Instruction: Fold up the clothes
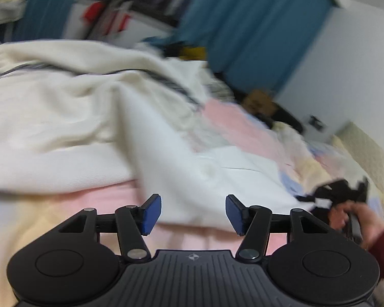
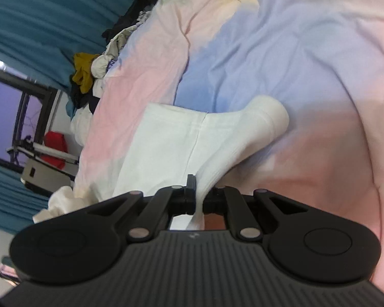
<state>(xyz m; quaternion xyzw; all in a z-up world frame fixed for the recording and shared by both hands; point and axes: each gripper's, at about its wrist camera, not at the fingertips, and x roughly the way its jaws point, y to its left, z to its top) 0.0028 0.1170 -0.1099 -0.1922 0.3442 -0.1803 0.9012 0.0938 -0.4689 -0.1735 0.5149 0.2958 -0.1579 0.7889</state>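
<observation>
Cream sweater spread on the bed, fold barely begun.

The cream sweater (image 1: 64,117) lies rumpled across the pastel duvet (image 1: 71,204), unfolded as far as the blurred view shows. The left gripper (image 1: 193,215) hovers over it, jaws apart, holding nothing. The right gripper (image 2: 199,199) is clenched on the sweater's sleeve (image 2: 243,133); folding appears to be only starting.

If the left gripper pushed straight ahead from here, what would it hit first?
Most likely the white garment spread on the pastel bedcover. The left gripper points at it with jaws open; blur makes depth uncertain.
</observation>
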